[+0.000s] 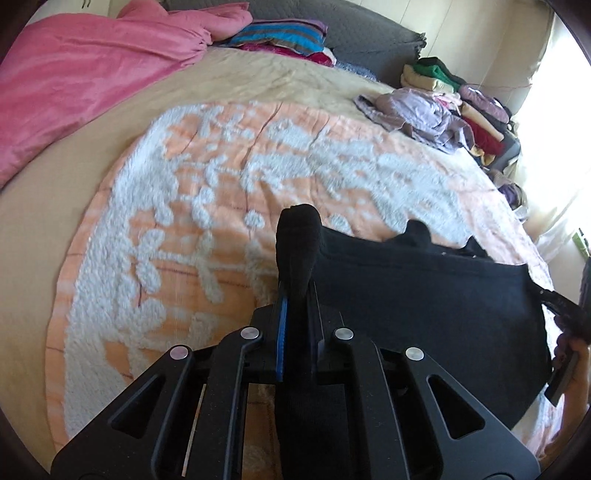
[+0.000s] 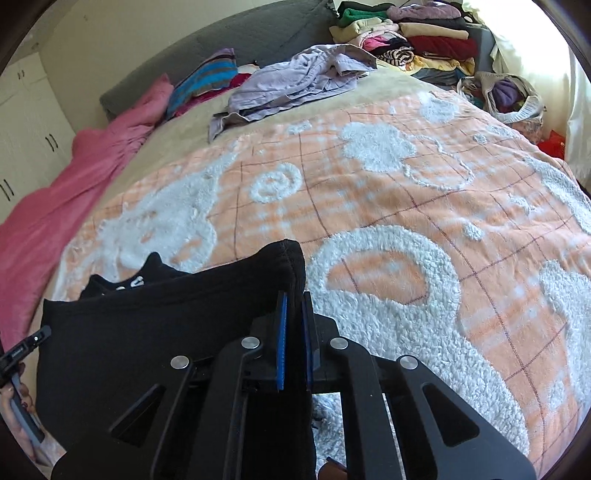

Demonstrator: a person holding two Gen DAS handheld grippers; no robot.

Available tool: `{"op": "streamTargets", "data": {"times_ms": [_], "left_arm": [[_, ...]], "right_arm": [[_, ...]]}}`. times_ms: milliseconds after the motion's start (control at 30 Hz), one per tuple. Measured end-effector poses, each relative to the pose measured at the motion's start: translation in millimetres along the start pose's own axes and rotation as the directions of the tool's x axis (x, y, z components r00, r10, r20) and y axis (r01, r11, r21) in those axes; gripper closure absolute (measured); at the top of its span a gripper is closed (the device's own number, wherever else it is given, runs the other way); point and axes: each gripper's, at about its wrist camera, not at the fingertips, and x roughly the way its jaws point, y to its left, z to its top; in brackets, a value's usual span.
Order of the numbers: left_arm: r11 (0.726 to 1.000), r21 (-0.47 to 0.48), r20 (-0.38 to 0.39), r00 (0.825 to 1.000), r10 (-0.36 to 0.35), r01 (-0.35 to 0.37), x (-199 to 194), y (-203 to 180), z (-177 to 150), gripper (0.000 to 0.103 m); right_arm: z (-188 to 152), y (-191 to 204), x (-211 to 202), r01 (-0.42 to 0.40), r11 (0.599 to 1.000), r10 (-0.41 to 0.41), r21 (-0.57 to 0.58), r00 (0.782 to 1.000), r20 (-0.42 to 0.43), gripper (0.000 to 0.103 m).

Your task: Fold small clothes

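A small black garment [image 1: 424, 295] lies near the front of the orange-and-white blanket [image 1: 229, 177]. My left gripper [image 1: 297, 291] is shut on its left corner, a bunch of black cloth sticking up past the blue pads. In the right wrist view the same black garment [image 2: 147, 332] spreads to the left, and my right gripper [image 2: 293, 306] is shut on its right corner, cloth pinched between the blue pads. The other gripper and a hand show at each view's edge: the right one [image 1: 565, 365] and the left one [image 2: 22, 369].
A crumpled lilac garment [image 2: 295, 81] lies farther back on the blanket [image 2: 406, 206]. A pink cover [image 1: 74, 81] fills the left side. Stacked folded clothes [image 2: 417, 33] sit at the far right by a bright window. Striped pillows [image 1: 280, 37] rest against the grey headboard.
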Motion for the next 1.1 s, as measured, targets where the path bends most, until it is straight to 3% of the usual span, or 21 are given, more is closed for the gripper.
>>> {"op": "streamTargets", "data": {"times_ms": [267,400,667,733,933,1100], "left_arm": [[0.997,0.059,0.009,0.999,0.043,-0.044,-12,-9,-8,0.088],[0.997,0.06,0.027,0.998,0.05,-0.051,-25,-12,-12,0.065],[0.992,0.127,0.072,0.997,0.002,-0.011,-59,-41,-22,0.054],[0.988,0.153,0.069,0.998,-0.006,-0.004,-63,-51,-28,0.044],[0.976,0.213,-0.021,0.999,-0.032,0.035,-57,-70,-52,0.043],[0.969,0.241,-0.029,0.998,-0.048,0.054,-60,-79,-61,0.042]], "right_arm": [[-5,6,-10,0.049,0.997,-0.049,-0.052,0.999,0.017,0.09],[-7,9,-24,0.046,0.997,-0.044,-0.064,0.998,0.036,0.083],[-22,38,-57,-0.002,0.988,0.012,-0.151,0.998,0.066,0.081],[-28,48,-63,-0.011,0.983,0.023,-0.183,0.998,0.064,0.078],[-48,76,-75,-0.012,0.958,0.03,-0.287,0.998,0.058,0.076],[-63,90,-79,-0.024,0.945,0.038,-0.326,0.999,0.037,0.068]]}}
